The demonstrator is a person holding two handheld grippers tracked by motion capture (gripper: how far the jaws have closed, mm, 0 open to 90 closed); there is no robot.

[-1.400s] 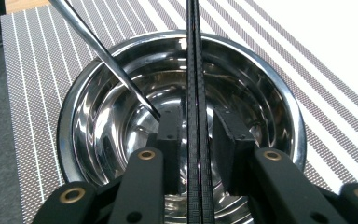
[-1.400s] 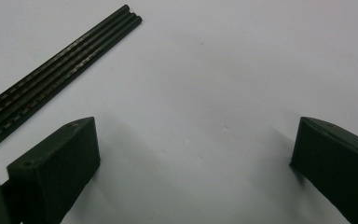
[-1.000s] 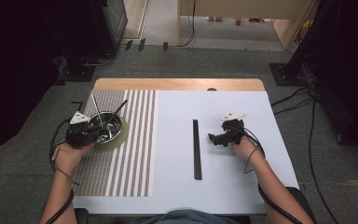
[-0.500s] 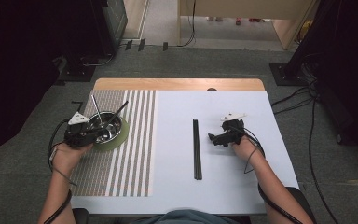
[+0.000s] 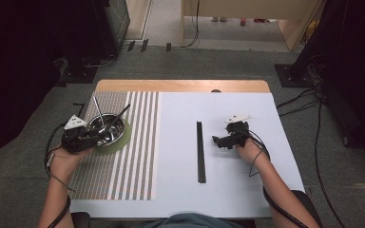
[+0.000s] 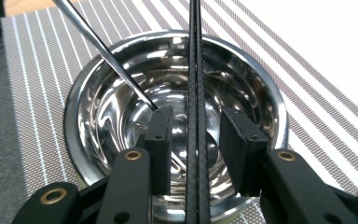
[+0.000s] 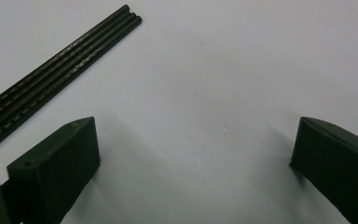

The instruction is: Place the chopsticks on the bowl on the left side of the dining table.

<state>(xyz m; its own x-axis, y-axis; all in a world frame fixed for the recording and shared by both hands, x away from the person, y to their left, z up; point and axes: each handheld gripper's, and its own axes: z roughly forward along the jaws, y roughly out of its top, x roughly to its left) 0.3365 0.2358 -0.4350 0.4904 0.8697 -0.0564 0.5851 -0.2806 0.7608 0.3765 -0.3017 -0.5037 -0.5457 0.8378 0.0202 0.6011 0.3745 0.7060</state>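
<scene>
In the left gripper view, the left gripper (image 6: 193, 140) is being held over a steel bowl (image 6: 242, 70), and its jaws have just been opening: a black chopstick (image 6: 195, 70) is seen running straight up between the pads w/ a gap on each side (so it is not being pinched at this moment). A thin metal rod (image 6: 107, 51) is being leaned into the bowl from the upper left, its tip ending just beside the left pad. In the high view the left gripper (image 5: 78, 135) is being kept at the near-left rim of the bowl (image 5: 108, 129), which is being carried on a green plate (image 5: 123, 140) on the striped placemat (image 5: 123, 166); both sticks are being propped out over the far rim. Further right, a pair of black chopsticks (image 5: 200, 152) is lying flat on the white table sheet (image 5: 247, 190), approx. at the middle. The right gripper (image 5: 229, 140) is being rested just beside them, jaws spread wide w/ nothing between (right gripper view: chopsticks (image 7: 56, 79) off to the upper left, apart from the pads).
</scene>
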